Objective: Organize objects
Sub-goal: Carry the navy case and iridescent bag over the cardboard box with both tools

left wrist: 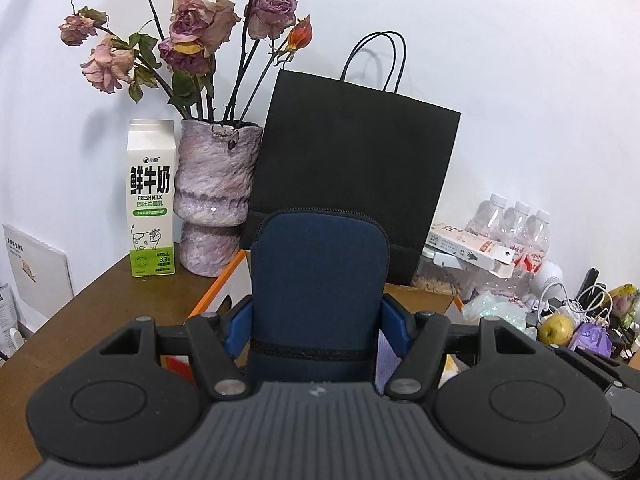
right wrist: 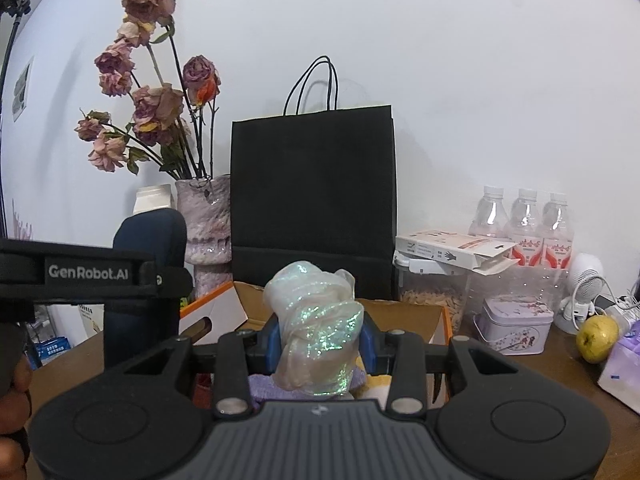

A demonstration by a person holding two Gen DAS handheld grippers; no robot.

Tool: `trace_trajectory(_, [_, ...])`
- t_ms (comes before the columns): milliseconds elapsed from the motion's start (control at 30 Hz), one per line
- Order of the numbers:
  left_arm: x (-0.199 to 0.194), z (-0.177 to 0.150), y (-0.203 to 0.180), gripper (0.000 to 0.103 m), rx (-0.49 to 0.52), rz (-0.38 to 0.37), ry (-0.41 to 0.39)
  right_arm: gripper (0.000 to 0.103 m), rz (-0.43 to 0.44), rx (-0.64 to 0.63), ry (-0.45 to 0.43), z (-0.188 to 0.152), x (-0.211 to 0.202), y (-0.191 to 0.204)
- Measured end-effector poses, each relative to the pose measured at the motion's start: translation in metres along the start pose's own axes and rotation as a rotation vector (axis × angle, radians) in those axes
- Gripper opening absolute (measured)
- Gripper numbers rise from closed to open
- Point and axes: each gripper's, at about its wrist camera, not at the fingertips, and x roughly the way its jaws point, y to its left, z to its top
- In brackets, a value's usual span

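- The black paper bag (left wrist: 352,168) stands at centre frame against the wall, behind an open cardboard box (right wrist: 404,314) on the tabletop (left wrist: 100,312).
- The left gripper (left wrist: 316,322) is clamped on a navy pouch (left wrist: 320,280), held upright in front of the bag.
- The right gripper (right wrist: 318,344) is clamped on a shimmery wrapped bundle (right wrist: 316,320), raised over the box.
- Judging by this, both items are mid-carry; next, each needs a clear spot, then a gentle release.

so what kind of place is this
Probably a lived-in home or office desk corner: a brown table against a white wall, crowded with a vase of dried roses, a milk carton and water bottles.
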Motion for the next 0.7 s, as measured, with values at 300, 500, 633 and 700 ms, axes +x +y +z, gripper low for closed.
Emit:
trace_trajectory(300, [0.028,0.011,0.001,0.066,0.005,0.001,-0.002,0.037,0.005,-0.015,0.011,0.008,0.030,0.000])
trace_trajectory(500, [0.051,0.016,0.000,0.066,0.020,0.006,0.007,0.037,0.003,-0.021,0.027,0.009,0.049,-0.003])
trace_trajectory(633, [0.065,0.019,0.000,0.066,0.036,0.003,0.010,0.037,0.001,-0.024,0.045,0.009,0.064,-0.006])
trace_trajectory(700, [0.071,0.020,0.000,0.066,0.042,0.002,0.013,0.037,-0.004,-0.024,0.052,0.008,0.068,-0.007])
